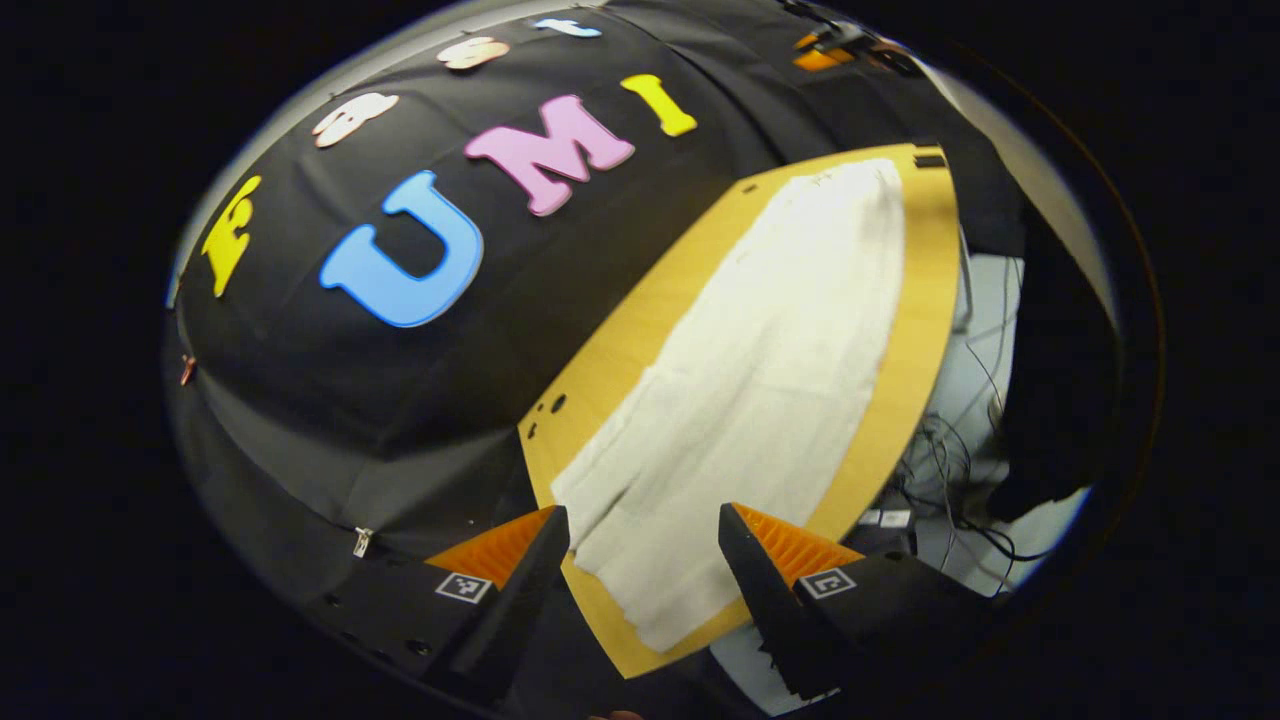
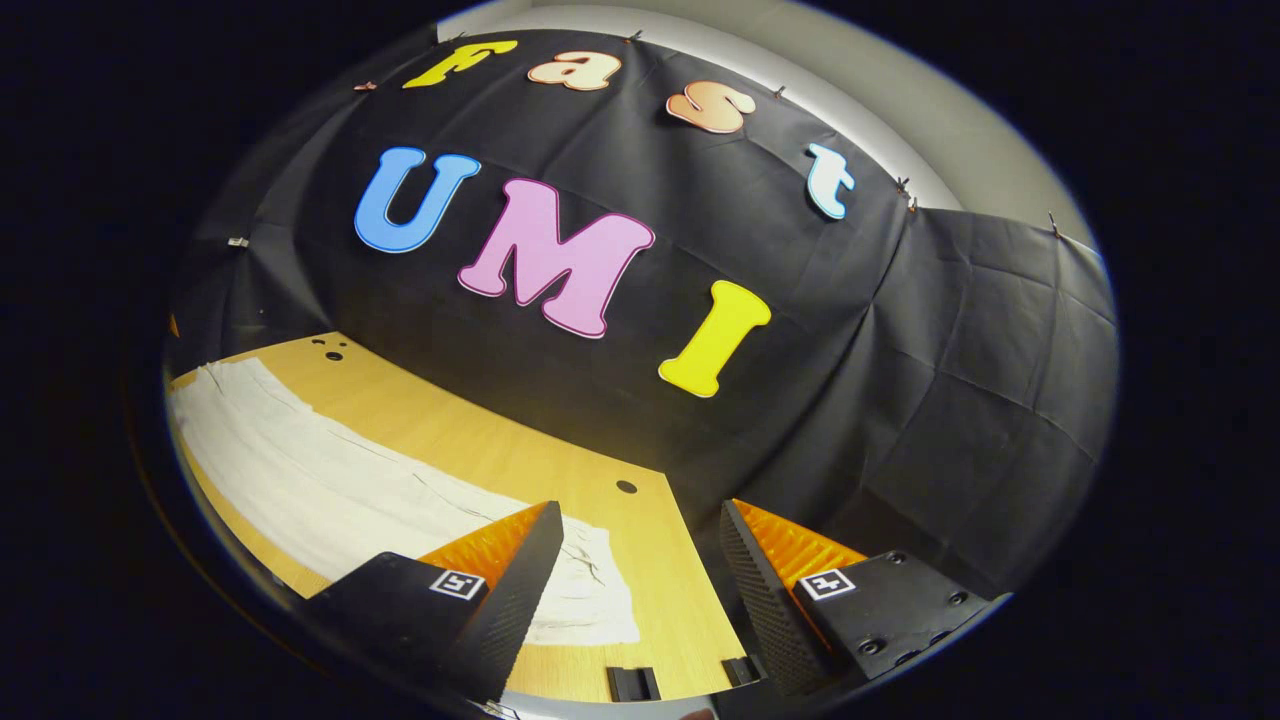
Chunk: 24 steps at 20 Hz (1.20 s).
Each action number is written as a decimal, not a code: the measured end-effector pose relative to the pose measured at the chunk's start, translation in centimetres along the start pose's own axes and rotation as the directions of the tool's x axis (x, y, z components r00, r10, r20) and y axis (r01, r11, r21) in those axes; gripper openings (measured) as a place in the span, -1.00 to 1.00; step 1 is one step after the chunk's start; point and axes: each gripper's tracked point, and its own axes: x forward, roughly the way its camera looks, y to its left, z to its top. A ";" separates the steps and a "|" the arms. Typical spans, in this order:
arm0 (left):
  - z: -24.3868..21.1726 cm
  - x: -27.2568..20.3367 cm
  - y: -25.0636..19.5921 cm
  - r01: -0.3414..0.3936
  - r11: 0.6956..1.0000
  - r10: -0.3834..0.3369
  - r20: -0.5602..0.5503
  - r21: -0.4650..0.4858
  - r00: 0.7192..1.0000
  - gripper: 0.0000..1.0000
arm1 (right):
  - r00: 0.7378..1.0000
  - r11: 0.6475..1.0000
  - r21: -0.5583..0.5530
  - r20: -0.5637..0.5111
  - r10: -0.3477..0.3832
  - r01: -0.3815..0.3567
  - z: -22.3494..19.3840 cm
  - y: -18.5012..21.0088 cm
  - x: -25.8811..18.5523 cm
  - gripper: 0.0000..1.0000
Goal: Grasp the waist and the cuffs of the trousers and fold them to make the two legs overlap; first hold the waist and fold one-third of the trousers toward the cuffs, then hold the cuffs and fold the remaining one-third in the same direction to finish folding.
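Both my grippers hang above the table with jaws spread, gripping nothing. My left gripper (image 1: 643,560) hovers over one end of the white trousers (image 1: 760,390), which lie flat along the wooden table (image 1: 925,330). My right gripper (image 2: 640,560) hovers past their other end.

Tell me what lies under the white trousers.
The white trousers lie flat on the wooden table, whose bare edges show around them. Anything beneath the cloth is covered.
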 end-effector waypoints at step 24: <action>-9.0 10.6 -2.1 0.318 0.872 -0.193 -0.335 0.373 0.922 -0.27 | 0.989 0.994 -0.014 -0.105 -0.109 0.108 -3.2 -3.0 -2.9 0.94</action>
